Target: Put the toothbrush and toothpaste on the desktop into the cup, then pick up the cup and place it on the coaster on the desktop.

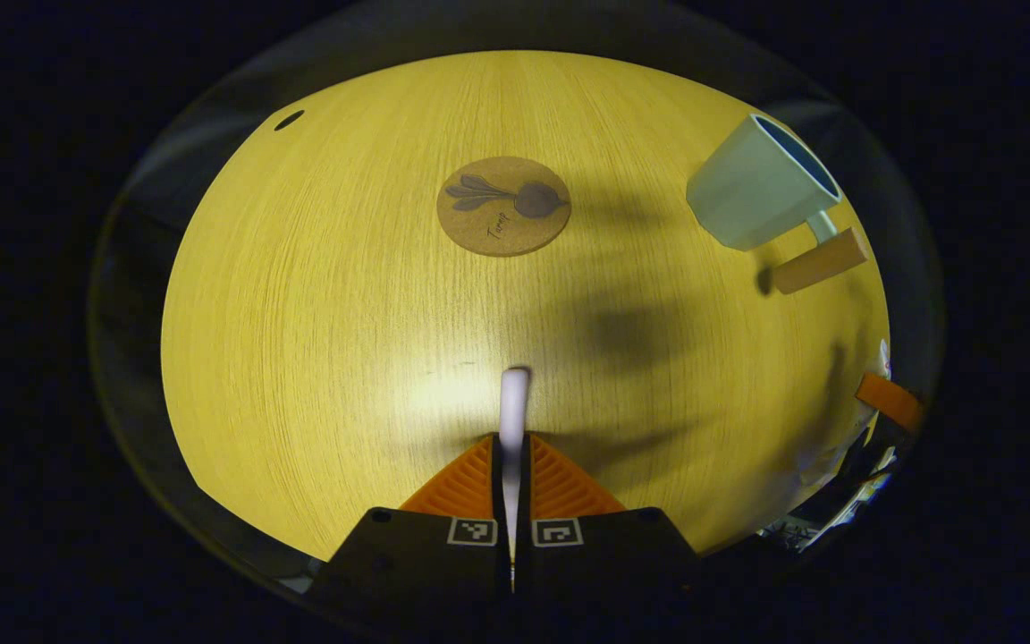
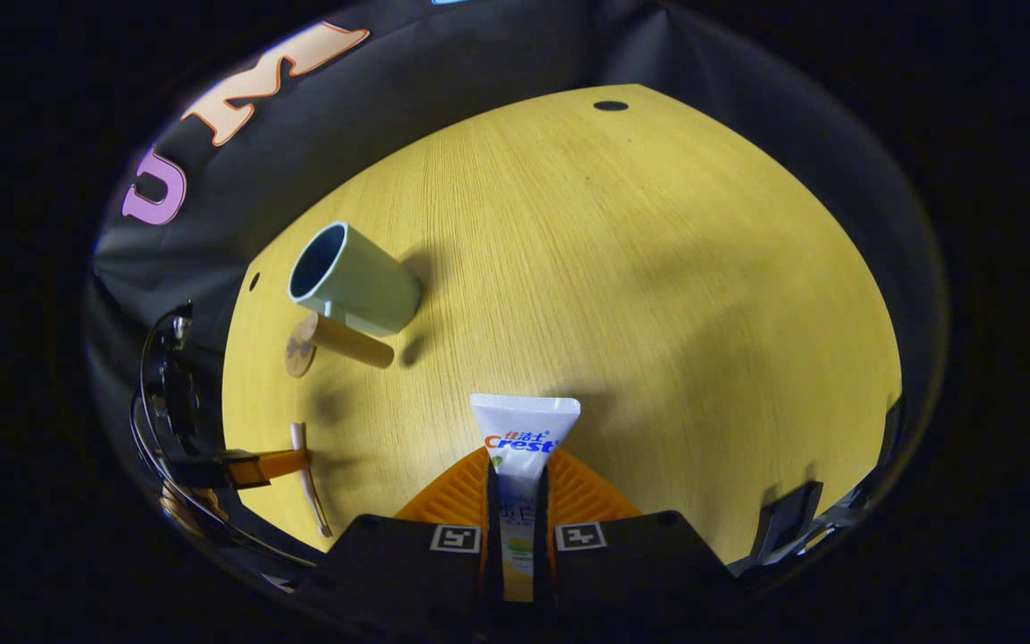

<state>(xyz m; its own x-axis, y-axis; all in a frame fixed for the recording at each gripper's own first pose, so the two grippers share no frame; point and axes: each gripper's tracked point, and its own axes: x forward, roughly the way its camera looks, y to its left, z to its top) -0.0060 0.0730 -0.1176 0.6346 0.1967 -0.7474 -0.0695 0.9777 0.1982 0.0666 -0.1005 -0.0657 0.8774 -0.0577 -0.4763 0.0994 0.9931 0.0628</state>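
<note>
A round cork coaster (image 1: pixel 503 206) with a dark vegetable drawing lies mid-table. The pale green cup (image 1: pixel 761 183) with a wooden handle (image 1: pixel 823 259) stands to its right, and it appears again in the right gripper view (image 2: pixel 354 282). My left gripper (image 1: pixel 512 443) is shut on a thin white toothbrush (image 1: pixel 512 402), which sticks out forward above the table. My right gripper (image 2: pixel 515 461) is shut on a white toothpaste tube (image 2: pixel 524 429), flat end forward. The right gripper view also catches the left gripper (image 2: pixel 256 465) and the toothbrush (image 2: pixel 309 478) at far left, nearer to me than the cup.
The yellow wooden table (image 1: pixel 318 313) has a small dark hole (image 1: pixel 289 119) near its far left corner. Black cloth walls (image 2: pixel 443 80) close in behind the table. One finger of the right gripper (image 1: pixel 890 401) pokes in at the right edge of the left gripper view.
</note>
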